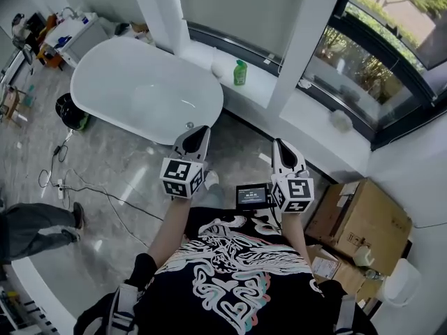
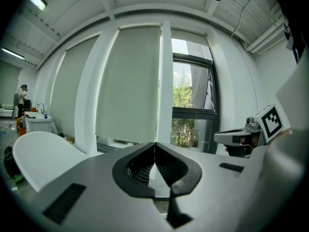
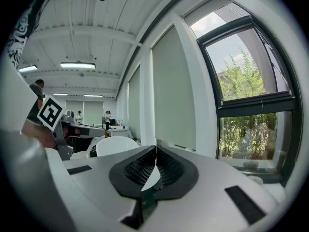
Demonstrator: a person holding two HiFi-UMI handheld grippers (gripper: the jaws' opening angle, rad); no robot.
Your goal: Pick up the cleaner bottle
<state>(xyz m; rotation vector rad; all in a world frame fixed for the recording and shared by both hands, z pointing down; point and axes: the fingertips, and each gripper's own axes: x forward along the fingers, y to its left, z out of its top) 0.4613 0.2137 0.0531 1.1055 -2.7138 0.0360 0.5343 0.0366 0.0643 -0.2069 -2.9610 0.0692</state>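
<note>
Head view shows cleaner bottle [image 1: 240, 72] on sill [image 1: 260, 84] behind bathtub [image 1: 140, 93].

one cleaner bottle [image 1: 240, 72], one bathtub [image 1: 143, 93], two claws [image 1: 202, 130] [image 1: 279, 144]

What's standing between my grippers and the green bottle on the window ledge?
Nothing visible does. The bottle stands on the ledge, with bare floor between it and the right gripper. The bathtub ends close beside the left gripper and its path.
</note>
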